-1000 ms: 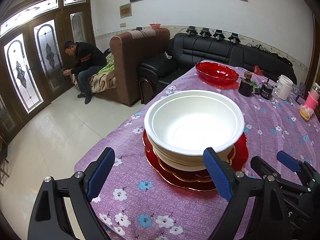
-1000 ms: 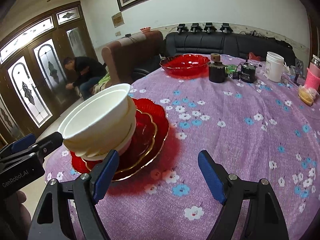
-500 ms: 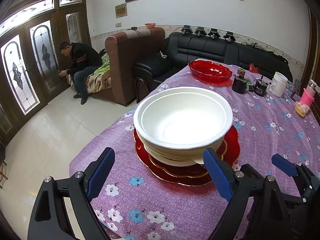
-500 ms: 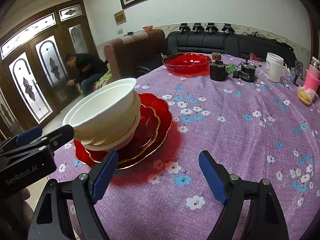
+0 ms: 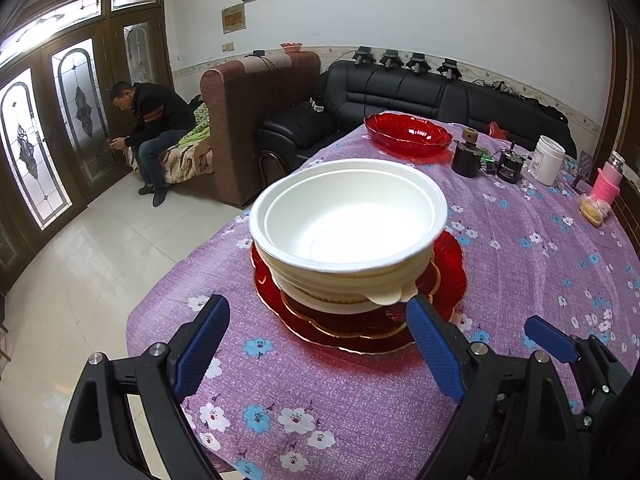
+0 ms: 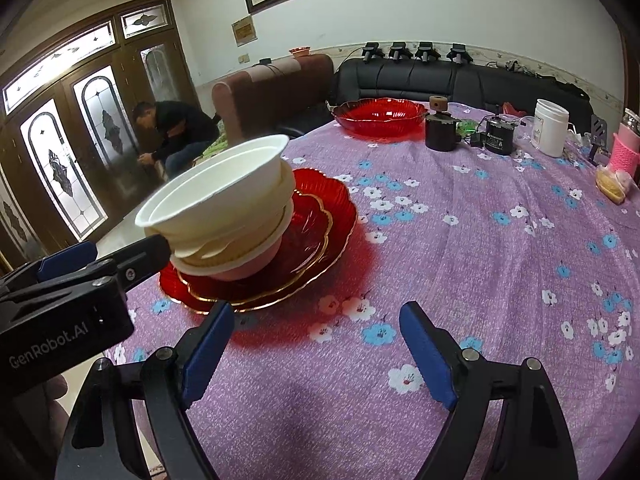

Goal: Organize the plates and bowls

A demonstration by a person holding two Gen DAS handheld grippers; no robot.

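Purple floral tablecloth [image 5: 520, 280], black sofa [image 5: 420, 92], both hand-held grippers wide open, empty.

The stacked bowls [image 5: 347, 232] sat on nested plates [image 5: 448, 280] near the worktop's [image 5: 520, 280] front edge. A dish [image 5: 408, 134] lay by the far edge.

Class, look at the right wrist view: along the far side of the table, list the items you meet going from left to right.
Red glass bowl → dark pot with a wooden knob → small black device → white jar → pink cup.
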